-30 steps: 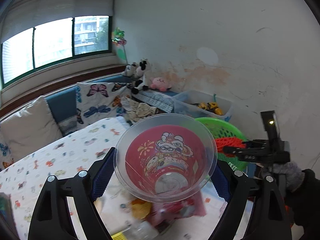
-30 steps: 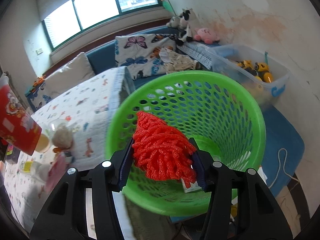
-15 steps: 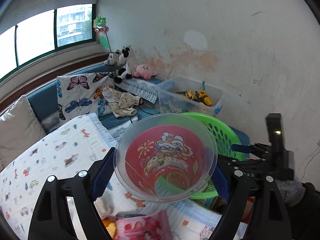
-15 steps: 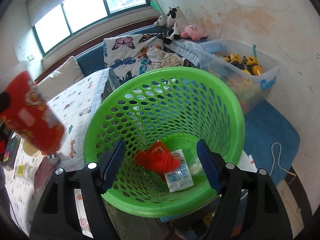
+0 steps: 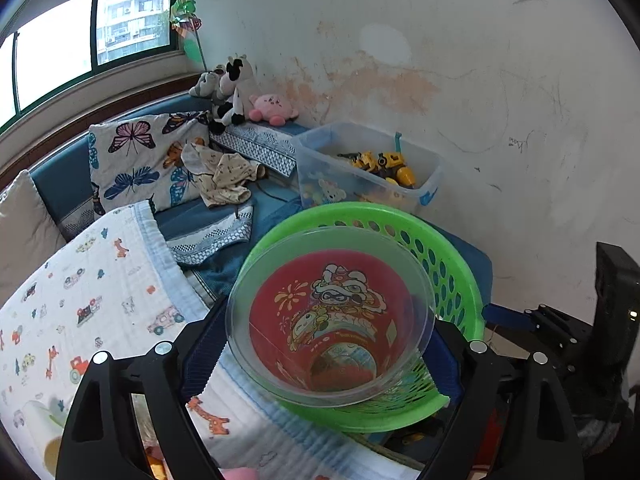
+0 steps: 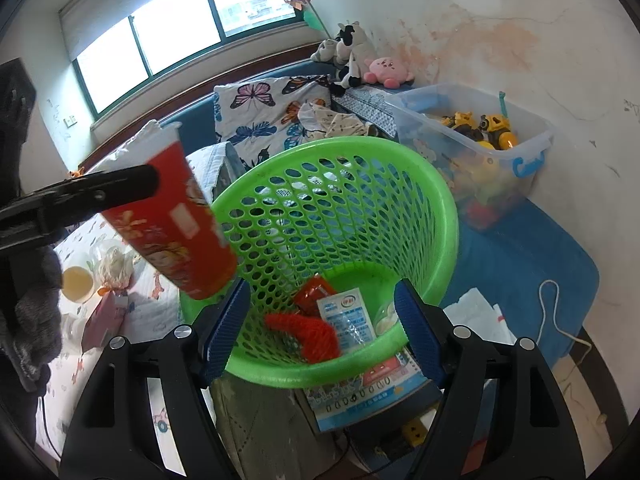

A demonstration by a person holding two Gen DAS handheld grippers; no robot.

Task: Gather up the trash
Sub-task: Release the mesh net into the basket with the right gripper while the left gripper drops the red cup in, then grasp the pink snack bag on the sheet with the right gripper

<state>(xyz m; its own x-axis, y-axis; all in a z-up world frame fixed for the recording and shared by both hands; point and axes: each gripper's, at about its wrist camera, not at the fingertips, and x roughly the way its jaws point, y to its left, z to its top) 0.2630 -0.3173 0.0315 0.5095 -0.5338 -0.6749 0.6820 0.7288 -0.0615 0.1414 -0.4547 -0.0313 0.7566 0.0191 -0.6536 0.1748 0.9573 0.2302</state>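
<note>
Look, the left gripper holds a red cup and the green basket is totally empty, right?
Not quite. The left gripper does hold the red cup, but the green basket is not empty: the right wrist view shows a red net and a small packet inside.

Home, child's bedroom or playroom: plush toys (image 5: 236, 92) sitting in corner of blue window bench (image 5: 64, 176), butterfly-print cushion (image 5: 136, 160) leaning there, pinwheel (image 5: 186, 20) standing by window (image 6: 168, 36), clear bin of toy vehicles (image 6: 476, 136) resting against stained wall (image 5: 480, 60), cartoon-print blanket (image 5: 92, 300) covering bed, apartment block showing outside
</note>
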